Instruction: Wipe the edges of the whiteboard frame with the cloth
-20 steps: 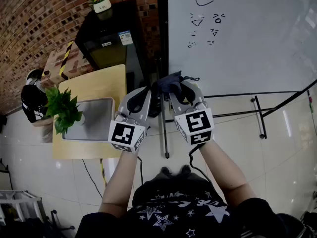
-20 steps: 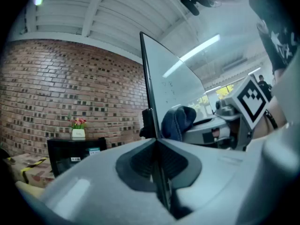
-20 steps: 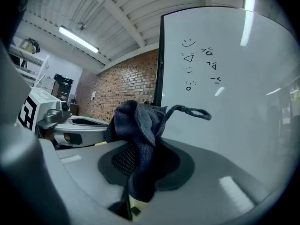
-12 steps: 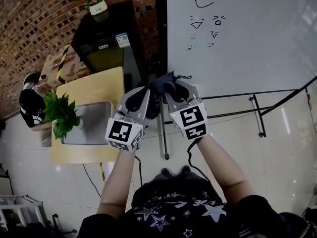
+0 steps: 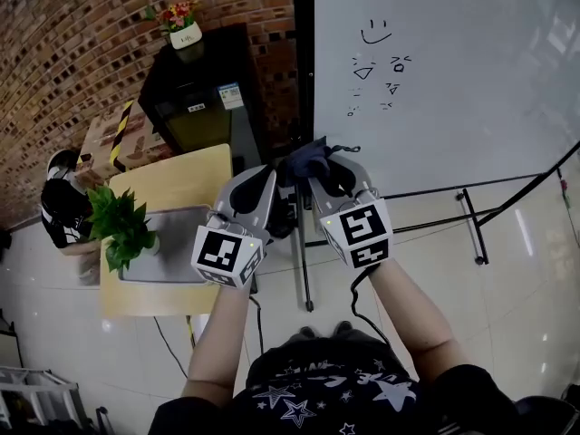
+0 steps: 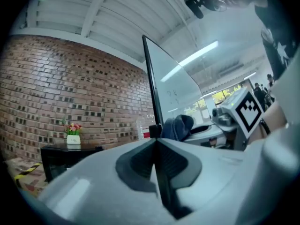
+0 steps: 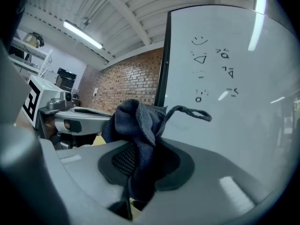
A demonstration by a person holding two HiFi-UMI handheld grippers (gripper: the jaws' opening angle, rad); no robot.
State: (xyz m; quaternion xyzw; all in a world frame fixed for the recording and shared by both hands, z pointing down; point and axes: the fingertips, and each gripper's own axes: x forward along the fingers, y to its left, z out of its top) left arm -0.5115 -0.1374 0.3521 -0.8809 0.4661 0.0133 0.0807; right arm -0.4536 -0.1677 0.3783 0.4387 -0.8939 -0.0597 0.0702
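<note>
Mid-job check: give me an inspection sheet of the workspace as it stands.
Surface: whiteboard bears marker doodles; dark frame runs down its left edge.
Job's things: cloth bunched, near the frame's lower left; contact cannot be told.
Clutter: nothing seen by the board.
Grippers: right gripper shut on cloth; left gripper shut, empty.
Cables: cable hangs from the right gripper; floor cable lies below the table.
Surroundings: brick wall, black cabinet with flower pot, wooden table with tray and plant.
</note>
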